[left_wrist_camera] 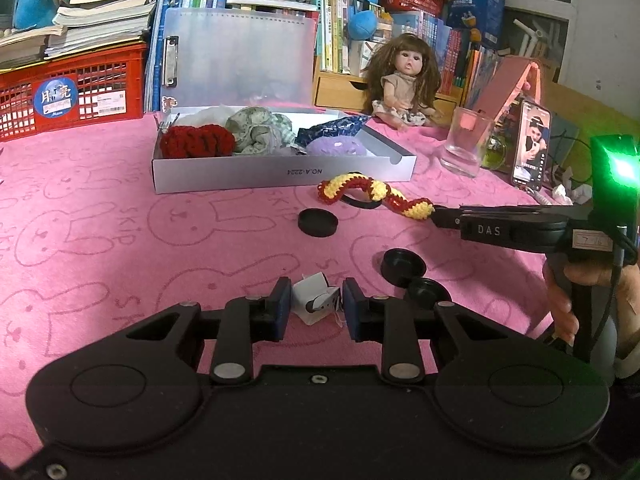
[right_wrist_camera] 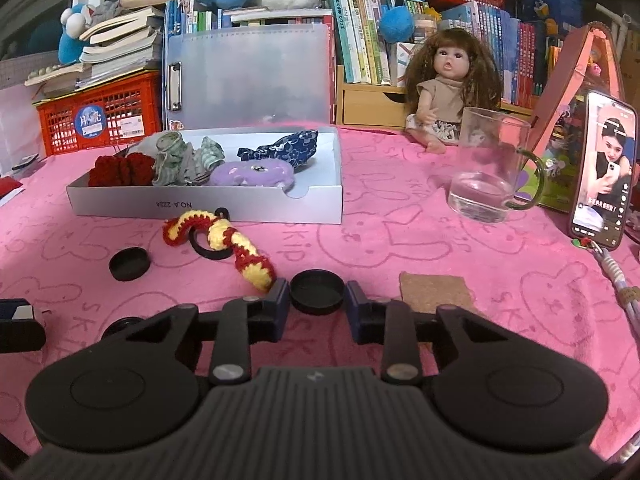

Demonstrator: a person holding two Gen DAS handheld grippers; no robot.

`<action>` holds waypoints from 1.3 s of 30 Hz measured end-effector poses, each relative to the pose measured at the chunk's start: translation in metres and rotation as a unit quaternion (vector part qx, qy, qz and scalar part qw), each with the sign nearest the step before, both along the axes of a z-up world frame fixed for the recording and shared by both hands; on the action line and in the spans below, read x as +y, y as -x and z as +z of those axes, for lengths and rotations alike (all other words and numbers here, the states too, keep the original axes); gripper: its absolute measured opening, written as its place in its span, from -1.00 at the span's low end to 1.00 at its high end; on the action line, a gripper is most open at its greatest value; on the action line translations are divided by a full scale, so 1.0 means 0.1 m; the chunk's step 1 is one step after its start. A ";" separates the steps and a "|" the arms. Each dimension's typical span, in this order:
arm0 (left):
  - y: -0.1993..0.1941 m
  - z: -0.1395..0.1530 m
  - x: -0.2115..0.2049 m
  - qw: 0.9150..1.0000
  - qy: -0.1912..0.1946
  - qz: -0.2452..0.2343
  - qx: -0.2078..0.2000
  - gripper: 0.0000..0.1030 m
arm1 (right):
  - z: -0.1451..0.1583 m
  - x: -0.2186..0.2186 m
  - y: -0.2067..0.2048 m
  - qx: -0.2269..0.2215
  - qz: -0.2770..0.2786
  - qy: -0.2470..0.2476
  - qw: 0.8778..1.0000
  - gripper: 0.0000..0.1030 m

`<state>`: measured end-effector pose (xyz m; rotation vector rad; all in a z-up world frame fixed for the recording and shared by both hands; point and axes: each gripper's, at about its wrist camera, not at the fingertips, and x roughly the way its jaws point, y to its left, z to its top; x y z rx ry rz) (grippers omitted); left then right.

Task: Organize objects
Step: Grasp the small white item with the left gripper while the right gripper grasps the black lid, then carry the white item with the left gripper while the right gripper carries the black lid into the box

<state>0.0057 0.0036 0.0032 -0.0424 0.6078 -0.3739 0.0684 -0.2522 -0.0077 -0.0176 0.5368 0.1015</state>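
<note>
- Your left gripper (left_wrist_camera: 313, 307) pinches a small white folded box (left_wrist_camera: 314, 298) low over the pink bunny-print cloth (left_wrist_camera: 100, 220); it looks light and crushable, so hold its flat sides gently.
- Your right gripper (right_wrist_camera: 317, 303) has its jaws around a black round cap (right_wrist_camera: 317, 291); whether the pads actually press it, I cannot tell.
- The cap looks stiff, light and smooth; take it across the rim.
- The white tray (right_wrist_camera: 200, 208) lies beyond, the crocheted red-and-yellow hair tie (right_wrist_camera: 224, 244) in front of it.
</note>
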 end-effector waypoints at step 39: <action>-1.32 0.59 0.15 0.994 0.039 0.093 -0.043 -0.51 | 0.57 0.10 -0.56 -0.020 0.021 -0.077 0.997 -0.34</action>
